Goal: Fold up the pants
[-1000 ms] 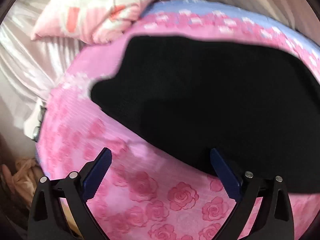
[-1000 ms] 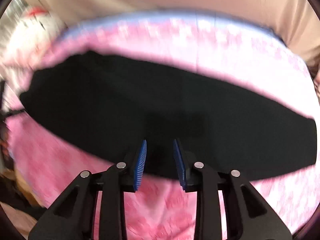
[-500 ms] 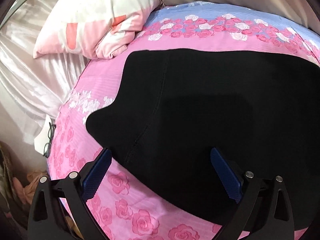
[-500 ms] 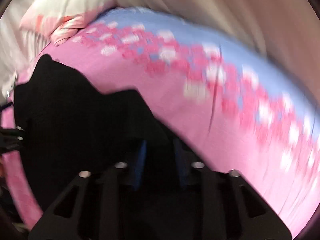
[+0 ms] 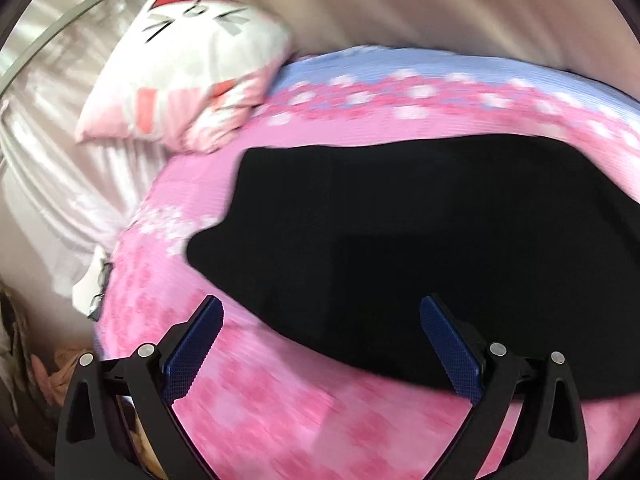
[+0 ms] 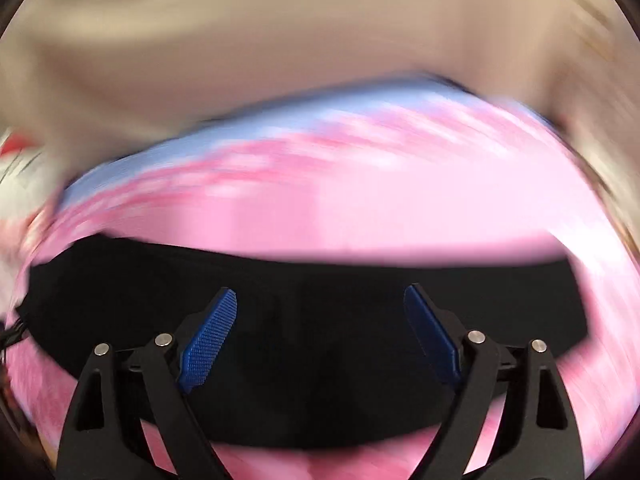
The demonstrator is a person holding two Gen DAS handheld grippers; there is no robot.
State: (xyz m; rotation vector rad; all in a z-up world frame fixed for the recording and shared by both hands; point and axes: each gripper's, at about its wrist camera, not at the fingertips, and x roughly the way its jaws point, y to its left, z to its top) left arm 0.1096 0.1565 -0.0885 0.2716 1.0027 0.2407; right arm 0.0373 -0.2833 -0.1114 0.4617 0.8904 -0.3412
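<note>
- The black pants (image 5: 420,248) lie flat on a pink, rose-printed bedsheet (image 5: 280,412), filling the centre and right of the left wrist view.
- Their left edge steps inward twice, ending in a rounded corner at mid-left of that frame.
- The left gripper (image 5: 320,340) stands wide, blue pads well apart, nothing between them.
- Its left finger (image 5: 192,348) sits over bare pink sheet at lower left; the right finger (image 5: 448,348) shows against the dark cloth at lower right. Whether it touches the fabric cannot be told.
- A white and pink cat-face pillow (image 5: 192,76) rests at the upper left of that view, beyond the pants and apart from them.
- A pale blue band of the sheet runs along the far edge, with beige curtain (image 5: 440,4) behind it.
- In the right wrist view, which is heavily blurred, the pants (image 6: 320,360) form a dark strip across the lower half, with pink sheet (image 6: 360,208) above and below.
- The right gripper (image 6: 320,340) has just been opening and now stands wide; the cloth lies beneath the spread fingers, not pinched by them.
- Both blue pads (image 6: 210,340) appear against the black fabric.
- A sliver of the pillow (image 6: 16,160) shows at the far left edge.
</note>
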